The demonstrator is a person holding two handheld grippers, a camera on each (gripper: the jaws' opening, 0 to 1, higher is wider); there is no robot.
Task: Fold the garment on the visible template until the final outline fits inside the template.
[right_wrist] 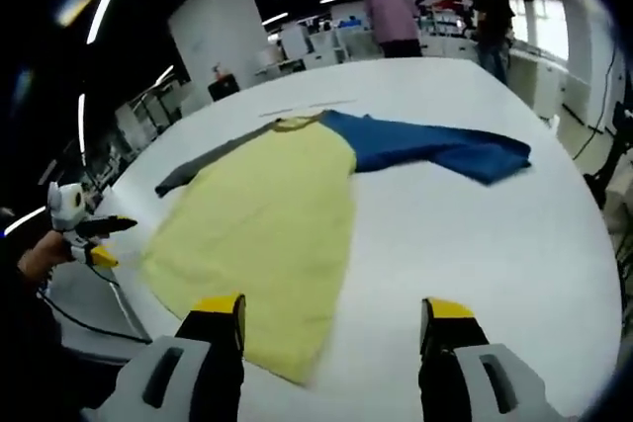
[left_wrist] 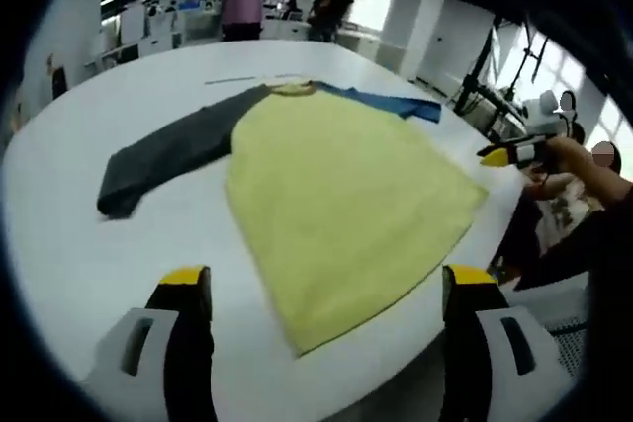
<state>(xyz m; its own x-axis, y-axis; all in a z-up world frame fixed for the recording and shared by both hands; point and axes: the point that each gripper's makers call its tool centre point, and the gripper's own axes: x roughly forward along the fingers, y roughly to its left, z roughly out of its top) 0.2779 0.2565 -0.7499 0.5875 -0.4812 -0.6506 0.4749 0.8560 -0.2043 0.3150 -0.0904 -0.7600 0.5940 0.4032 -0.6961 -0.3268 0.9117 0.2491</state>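
While the desk [left_wrist: 59, 244] spreads wide and white under both cameras, I see no drawn template outline on it that I can trust, only a faint thin line beyond the collar in the right gripper view, and that is my first worry: without a clear boundary I may fold to the wrong footprint.

Next in size is the garment [left_wrist: 336, 195], lying flat and unfolded at the centre of the desk, its hem edge toward me and running close to the near rim of the desk. If I drag the hem while lifting, the cloth could slide over that rim and leave the workspace.

Its yellow body [right_wrist: 267, 234] looks smooth, so a careless pinch would likely bunch it and spoil the outline. In the left gripper view the dark grey sleeve [left_wrist: 168, 150] reaches out toward 9 o'clock; in the right gripper view the blue sleeve [right_wrist: 435, 150] reaches toward 2 o'clock. Both lie well outside the body, and a sleeve folded askew would probably poke past the final shape.

My left hand-held gripper [left_wrist: 326, 289] hangs with jaws spread wide, holding nothing, above the hem. My right hand-held gripper [right_wrist: 331, 318] is likewise agape and empty, over bare desk just beside the hem corner.
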